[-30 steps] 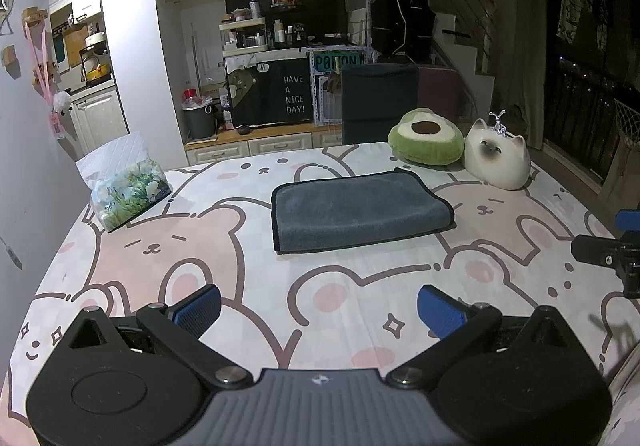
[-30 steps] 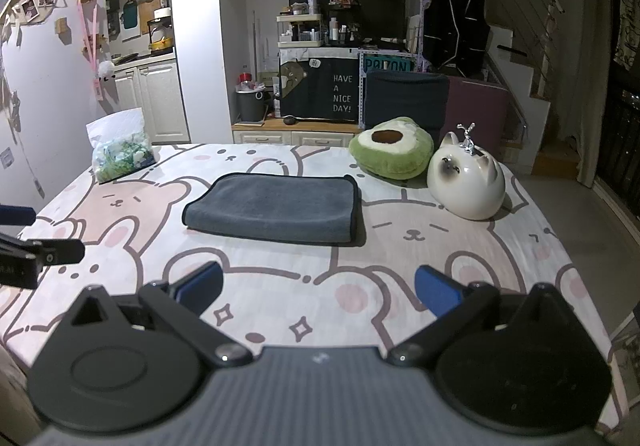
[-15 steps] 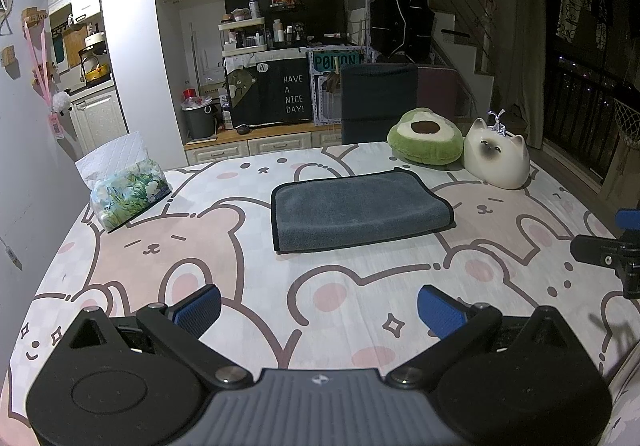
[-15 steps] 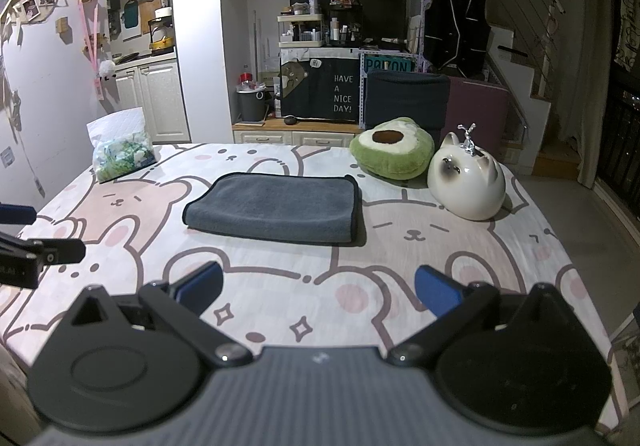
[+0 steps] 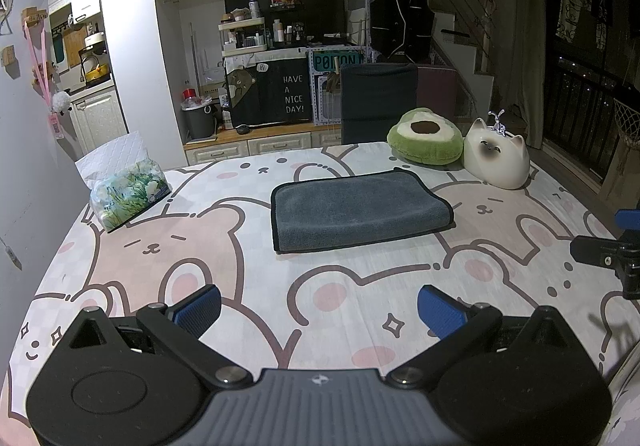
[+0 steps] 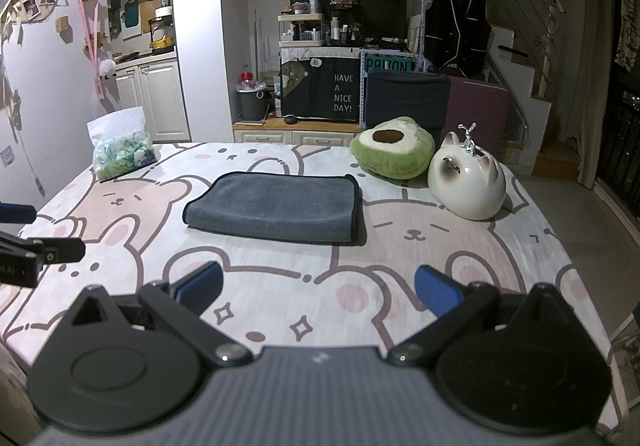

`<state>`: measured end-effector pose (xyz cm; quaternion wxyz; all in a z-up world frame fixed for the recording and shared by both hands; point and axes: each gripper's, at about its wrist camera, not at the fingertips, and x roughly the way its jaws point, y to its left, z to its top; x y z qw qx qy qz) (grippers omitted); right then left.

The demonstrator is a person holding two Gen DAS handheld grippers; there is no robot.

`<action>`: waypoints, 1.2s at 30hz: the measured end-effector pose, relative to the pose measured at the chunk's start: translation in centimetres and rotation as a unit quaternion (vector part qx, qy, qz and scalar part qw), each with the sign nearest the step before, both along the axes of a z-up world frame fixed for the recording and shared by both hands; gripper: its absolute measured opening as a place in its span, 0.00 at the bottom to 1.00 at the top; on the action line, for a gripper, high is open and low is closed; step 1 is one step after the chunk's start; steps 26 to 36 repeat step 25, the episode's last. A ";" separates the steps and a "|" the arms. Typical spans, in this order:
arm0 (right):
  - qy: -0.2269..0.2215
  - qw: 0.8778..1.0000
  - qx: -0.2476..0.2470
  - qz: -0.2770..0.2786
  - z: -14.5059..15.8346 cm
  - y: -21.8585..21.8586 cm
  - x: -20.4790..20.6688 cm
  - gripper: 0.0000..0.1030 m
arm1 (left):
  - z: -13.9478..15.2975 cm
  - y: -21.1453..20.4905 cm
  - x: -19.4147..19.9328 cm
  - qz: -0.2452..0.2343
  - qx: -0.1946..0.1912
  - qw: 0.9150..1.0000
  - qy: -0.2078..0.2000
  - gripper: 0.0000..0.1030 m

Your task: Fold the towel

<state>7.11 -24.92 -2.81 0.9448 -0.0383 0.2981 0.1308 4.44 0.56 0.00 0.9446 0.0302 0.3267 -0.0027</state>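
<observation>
A grey towel [image 5: 358, 210] with a dark edge lies folded flat in the middle of the table, on a bear-print cloth [image 5: 160, 246]. It also shows in the right wrist view [image 6: 276, 207]. My left gripper [image 5: 319, 310] is open and empty, held near the table's front edge, well short of the towel. My right gripper [image 6: 318, 290] is open and empty too, near the front edge. Each gripper shows at the side of the other's view.
A tissue pack [image 5: 126, 191] stands at the table's far left. An avocado cushion [image 5: 426, 141] and a white cat figure [image 5: 498, 159] sit at the far right. A dark chair [image 5: 378, 99] stands behind the table.
</observation>
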 end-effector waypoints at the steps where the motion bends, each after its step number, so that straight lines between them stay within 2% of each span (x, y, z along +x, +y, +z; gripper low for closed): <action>1: 0.000 1.000 0.000 0.000 0.0 0.0 0.0 1.00 | 0.0 0.0 0.0 0.000 0.000 1.000 0.000 1.00; 36: 0.000 1.000 0.000 0.001 0.0 0.0 -0.1 1.00 | -0.3 0.5 -0.1 0.002 0.002 1.000 0.001 1.00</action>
